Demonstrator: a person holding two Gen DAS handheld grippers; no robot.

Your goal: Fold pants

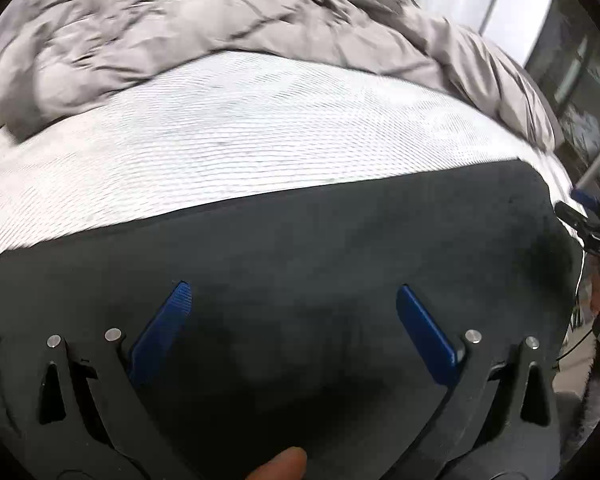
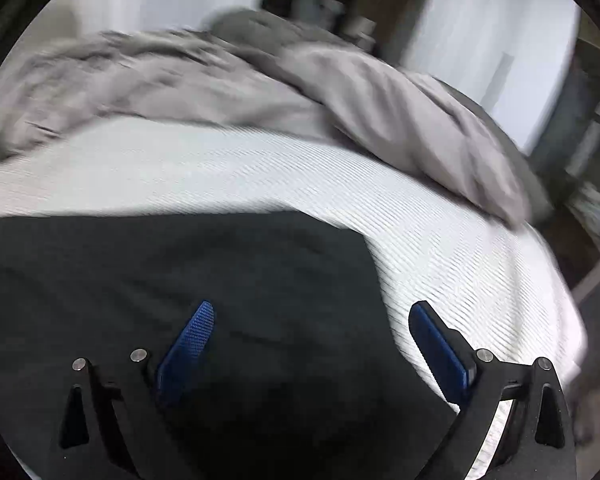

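Dark grey pants (image 1: 320, 240) lie flat on a white ribbed mattress (image 1: 240, 128). My left gripper (image 1: 294, 300) hovers over the cloth, open, its blue fingers spread wide with nothing between them. In the right wrist view the same pants (image 2: 180, 272) fill the lower left, their right edge running down near the middle. My right gripper (image 2: 312, 320) is open too; its left finger is over the pants and its right finger (image 2: 436, 344) is over the bare mattress (image 2: 440, 248). The other gripper (image 1: 588, 216) shows at the far right of the left wrist view.
A crumpled grey duvet (image 1: 220, 28) is heaped along the far side of the bed, also seen as the duvet (image 2: 260, 92) in the right view. A fingertip (image 1: 280, 464) shows at the bottom edge. Dark furniture (image 2: 592, 152) stands beyond the bed's right side.
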